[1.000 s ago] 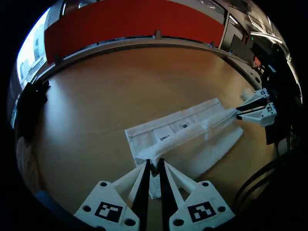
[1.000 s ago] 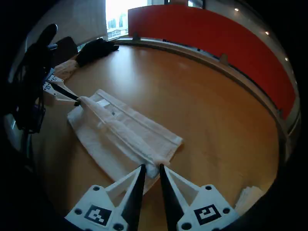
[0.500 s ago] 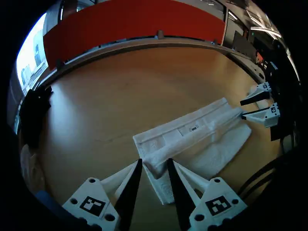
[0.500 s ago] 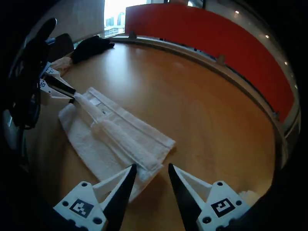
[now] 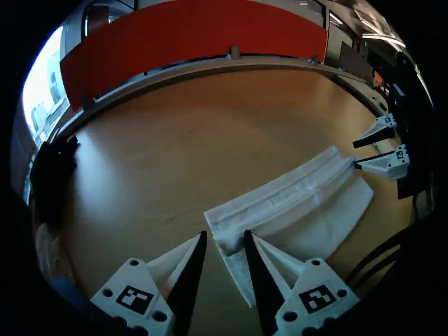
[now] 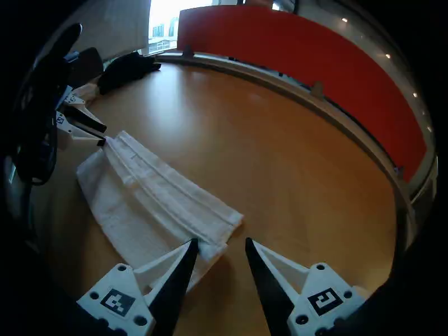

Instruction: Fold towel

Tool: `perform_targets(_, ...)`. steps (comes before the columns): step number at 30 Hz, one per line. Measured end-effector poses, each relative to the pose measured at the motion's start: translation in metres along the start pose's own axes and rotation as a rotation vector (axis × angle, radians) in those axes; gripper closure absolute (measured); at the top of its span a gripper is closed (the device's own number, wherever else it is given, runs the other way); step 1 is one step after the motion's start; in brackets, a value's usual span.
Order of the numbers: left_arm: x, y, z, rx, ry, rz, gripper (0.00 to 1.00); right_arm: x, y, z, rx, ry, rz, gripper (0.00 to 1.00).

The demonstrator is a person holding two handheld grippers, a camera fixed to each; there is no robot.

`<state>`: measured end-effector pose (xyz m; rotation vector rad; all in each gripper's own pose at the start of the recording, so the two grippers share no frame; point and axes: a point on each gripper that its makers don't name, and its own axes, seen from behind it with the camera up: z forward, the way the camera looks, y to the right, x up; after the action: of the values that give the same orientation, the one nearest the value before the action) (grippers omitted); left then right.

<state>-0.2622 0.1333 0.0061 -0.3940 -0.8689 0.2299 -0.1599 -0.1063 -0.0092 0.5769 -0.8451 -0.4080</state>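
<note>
Room: a long red panel (image 5: 190, 39) runs behind the worktop's far rim, beyond the towel, and a bright window (image 6: 162, 22) sits at one end of it.
Surface: a bare wooden worktop (image 5: 168, 145), smooth with a faint sheen.
Towel: the white towel (image 5: 297, 201) lies flat on the worktop in a long folded strip, stretched between my two claws.
Left claw: my left claw (image 5: 224, 235) is spread, with one end of the towel lying loose between its fingers.
Right claw: my right claw (image 6: 221, 241) is spread too, and the towel's other end lies just by one fingertip.
Markings: black-and-white square markers (image 5: 134, 297) sit on my claw mounts; they are code patterns, not words.
Clutter: a dark bundle (image 6: 126, 64) lies past the towel's left-claw end, well apart from it.
Open room: there is wide bare wood between the towel and the red panel.
</note>
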Motion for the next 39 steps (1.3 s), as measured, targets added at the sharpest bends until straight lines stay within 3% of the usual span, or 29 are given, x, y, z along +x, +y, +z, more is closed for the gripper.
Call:
perform_targets(9,0.014,-0.01,-0.007,0.015,0.025,-0.01,0.52,0.016,0.013,0.0,-0.023,0.025,0.004,0.35)
perform_targets(23,0.015,-0.02,-0.017,0.03,0.036,-0.053,0.52,0.024,0.023,-0.006,-0.045,0.043,-0.002,0.35)
perform_targets(27,0.014,-0.019,-0.021,0.02,0.035,-0.069,0.34,0.027,0.023,-0.008,-0.05,0.053,-0.003,0.32)
perform_targets(29,0.014,-0.019,-0.023,0.018,0.038,-0.074,0.3,0.029,0.022,-0.01,-0.051,0.058,-0.002,0.18)
perform_targets(31,0.012,-0.018,-0.024,0.019,0.037,-0.078,0.15,0.029,0.02,-0.011,-0.049,0.061,0.003,0.02)
perform_targets(33,0.011,-0.018,-0.024,0.019,0.035,-0.08,0.05,0.028,0.018,-0.013,-0.046,0.064,0.009,0.0)
perform_targets(39,0.006,-0.012,-0.026,0.008,0.033,-0.084,0.04,0.022,0.011,-0.018,-0.036,0.065,0.027,0.0)
